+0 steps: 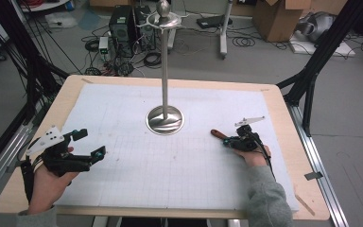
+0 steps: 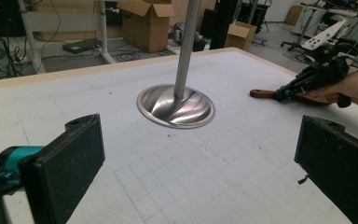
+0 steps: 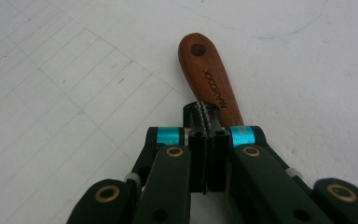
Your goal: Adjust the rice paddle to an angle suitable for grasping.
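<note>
From above, your right gripper (image 1: 226,142) lay by the wooden handle (image 1: 217,134) on the mat, short of the stand (image 1: 165,118). The left gripper view showed your left gripper (image 2: 200,154) spread wide, holding nothing. The right gripper view showed jaws pressed together over that handle (image 3: 209,77); whether they pinched it, I couldn't tell, and hanging seemingly remained.

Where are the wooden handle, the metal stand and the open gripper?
wooden handle (image 3: 205,70), right gripper view, on its rounded end below the hanging hole.
metal stand (image 1: 165,124), high view, on its round base.
left gripper (image 1: 90,143), high view, between its open jaws' tips.
</note>
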Available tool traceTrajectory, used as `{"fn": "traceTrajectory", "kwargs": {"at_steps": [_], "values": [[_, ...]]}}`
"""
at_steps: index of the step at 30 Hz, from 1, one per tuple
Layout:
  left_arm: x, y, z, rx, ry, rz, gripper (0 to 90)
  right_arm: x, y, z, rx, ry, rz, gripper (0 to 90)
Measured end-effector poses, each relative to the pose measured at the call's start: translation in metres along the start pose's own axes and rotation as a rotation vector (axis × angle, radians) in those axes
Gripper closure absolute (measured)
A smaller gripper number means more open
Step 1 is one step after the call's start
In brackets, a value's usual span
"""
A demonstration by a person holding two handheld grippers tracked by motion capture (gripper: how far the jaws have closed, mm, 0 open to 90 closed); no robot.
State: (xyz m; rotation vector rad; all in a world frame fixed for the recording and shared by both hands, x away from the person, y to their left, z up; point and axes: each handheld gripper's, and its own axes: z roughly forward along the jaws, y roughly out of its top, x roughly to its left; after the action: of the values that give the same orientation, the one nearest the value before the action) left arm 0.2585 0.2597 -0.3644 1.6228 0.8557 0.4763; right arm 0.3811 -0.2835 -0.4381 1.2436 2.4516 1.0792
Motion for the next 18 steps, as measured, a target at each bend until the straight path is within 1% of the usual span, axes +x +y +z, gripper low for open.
{"fn": "traceTrajectory", "kwargs": {"at_steps": [2,3,4,5,6,9,11,12,13,14,15,16,17,18], "values": [[0.0,0.0,0.0,0.002,0.0,0.0,2.0,0.0,0.0,-0.001,-0.003,-0.005,-0.002,89.9],[0.0,0.0,0.0,-0.004,-0.001,-0.004,2.0,0.0,0.001,-0.005,-0.029,0.002,-0.01,89.9],[0.0,0.0,0.0,-0.004,-0.001,-0.004,2.0,0.0,0.001,-0.005,-0.029,0.002,-0.01,89.9],[0.001,0.0,-0.001,-0.003,-0.001,-0.001,2.0,0.001,0.003,-0.012,-0.059,0.012,-0.036,89.7],[0.001,0.0,-0.001,-0.003,-0.001,-0.001,2.0,0.001,0.003,-0.012,-0.059,0.012,-0.036,89.7],[0.0,0.0,-0.001,-0.003,-0.002,-0.002,2.0,0.003,0.007,-0.02,-0.072,0.025,-0.081,89.1],[0.0,0.0,-0.002,-0.006,-0.001,-0.003,2.0,0.004,0.01,-0.026,-0.089,0.035,-0.112,82.5],[-0.001,0.0,-0.002,-0.008,0.0,-0.005,2.0,0.004,0.011,-0.029,-0.095,0.042,-0.118,78.4],[0.0,0.0,-0.002,-0.006,0.0,-0.004,2.0,0.005,0.014,-0.032,-0.095,0.044,-0.145,69.6],[0.0,0.0,-0.002,-0.006,0.0,-0.004,2.0,0.005,0.014,-0.032,-0.095,0.044,-0.145,69.6],[0.0,0.0,-0.002,-0.005,0.001,-0.004,2.0,0.004,0.016,-0.035,-0.086,0.052,-0.161,61.7],[0.0,0.0,-0.002,-0.005,0.001,-0.004,2.0,0.004,0.016,-0.035,-0.086,0.052,-0.161,61.7],[0.0,0.0,-0.002,-0.005,0.001,-0.004,2.0,0.003,0.019,-0.037,-0.084,0.057,-0.181,51.7],[0.0,0.0,-0.002,-0.005,0.001,-0.004,2.0,0.003,0.019,-0.037,-0.084,0.057,-0.181,51.7]]}}
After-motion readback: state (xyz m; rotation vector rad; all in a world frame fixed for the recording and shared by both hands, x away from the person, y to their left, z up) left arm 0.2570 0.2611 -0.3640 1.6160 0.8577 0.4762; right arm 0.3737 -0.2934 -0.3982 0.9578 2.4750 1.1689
